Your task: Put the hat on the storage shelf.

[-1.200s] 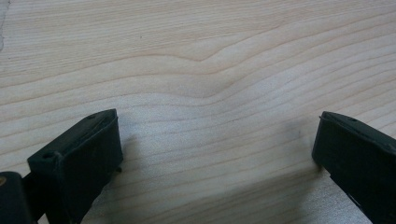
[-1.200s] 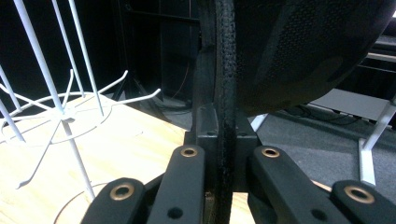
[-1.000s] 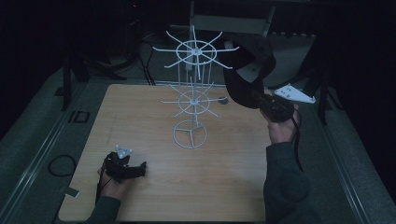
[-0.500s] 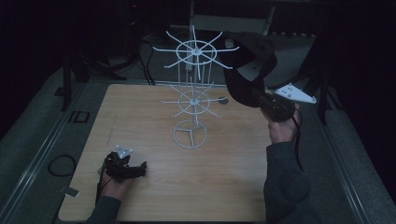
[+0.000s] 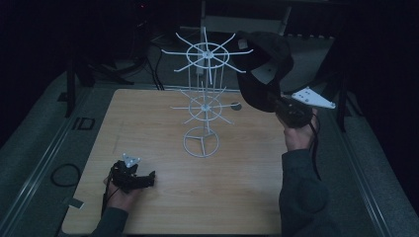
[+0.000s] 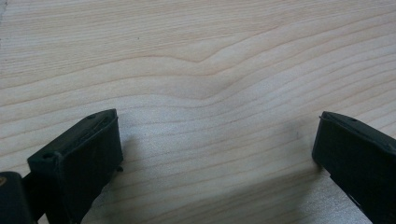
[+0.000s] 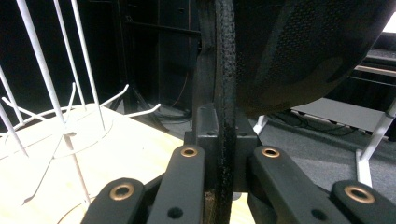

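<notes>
At the table's right edge, your right hand (image 5: 298, 138) is raised, forearm angled up from the bottom of the high view, holding the right gripper (image 5: 291, 112) beside the upper tier of the white wire rack (image 5: 203, 98). Its jaws are pressed together on the edge of a black cap (image 5: 264, 69); the right gripper view shows a dark stitched strip of the cap (image 7: 225, 93) clamped between the pads, with perforated mesh fabric bulging above. The cap hangs in the air just right of the rack's top spokes, apart from them as far as I can tell. The rack is thin white wire, two spoked tiers on a ring base, standing mid-table. Your left hand (image 5: 123, 190) rests low on the light wood-grain tabletop (image 5: 247, 187) near the front-left; the left gripper (image 5: 134, 178) has its jaws spread wide over bare wood. Versus a second ago: no visible change in either hand or the cap.
</notes>
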A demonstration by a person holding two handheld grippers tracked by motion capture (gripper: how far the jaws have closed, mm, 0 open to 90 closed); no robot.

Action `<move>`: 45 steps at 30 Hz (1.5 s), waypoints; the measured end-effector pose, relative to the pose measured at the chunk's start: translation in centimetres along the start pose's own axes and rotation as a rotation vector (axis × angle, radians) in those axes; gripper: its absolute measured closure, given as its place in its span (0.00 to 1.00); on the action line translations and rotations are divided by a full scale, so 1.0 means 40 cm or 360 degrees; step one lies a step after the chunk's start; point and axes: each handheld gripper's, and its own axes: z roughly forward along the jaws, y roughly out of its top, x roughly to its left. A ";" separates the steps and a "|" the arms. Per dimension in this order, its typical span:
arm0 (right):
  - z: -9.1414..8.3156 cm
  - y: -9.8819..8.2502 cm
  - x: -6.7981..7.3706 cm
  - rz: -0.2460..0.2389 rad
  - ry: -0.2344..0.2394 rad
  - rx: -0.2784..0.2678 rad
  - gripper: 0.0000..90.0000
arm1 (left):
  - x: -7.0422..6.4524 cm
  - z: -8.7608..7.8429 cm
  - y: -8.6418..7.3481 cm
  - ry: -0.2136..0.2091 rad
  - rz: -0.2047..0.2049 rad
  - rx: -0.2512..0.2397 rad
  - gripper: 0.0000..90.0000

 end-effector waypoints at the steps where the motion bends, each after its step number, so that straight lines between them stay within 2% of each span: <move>1: 0.000 0.000 0.000 0.0006 0.0000 -0.0003 0.96 | 0.000 0.000 0.000 0.0000 0.0000 0.0000 0.02; 22: -0.005 0.013 0.008 -0.0014 0.0004 -0.0069 0.96 | 0.000 0.000 0.000 -0.0002 0.0002 0.0001 0.02; 32: -0.011 0.015 0.019 -0.0052 0.0043 -0.0105 0.96 | 0.000 0.000 0.000 -0.0003 0.0002 0.0003 0.02; 40: -0.013 0.013 0.028 -0.0101 0.0094 -0.0116 0.96 | 0.000 0.000 0.000 -0.0002 0.0001 0.0000 0.02; 45: -0.007 0.002 0.036 -0.0167 0.0117 -0.0075 0.96 | 0.000 0.000 0.000 -0.0002 0.0002 0.0001 0.02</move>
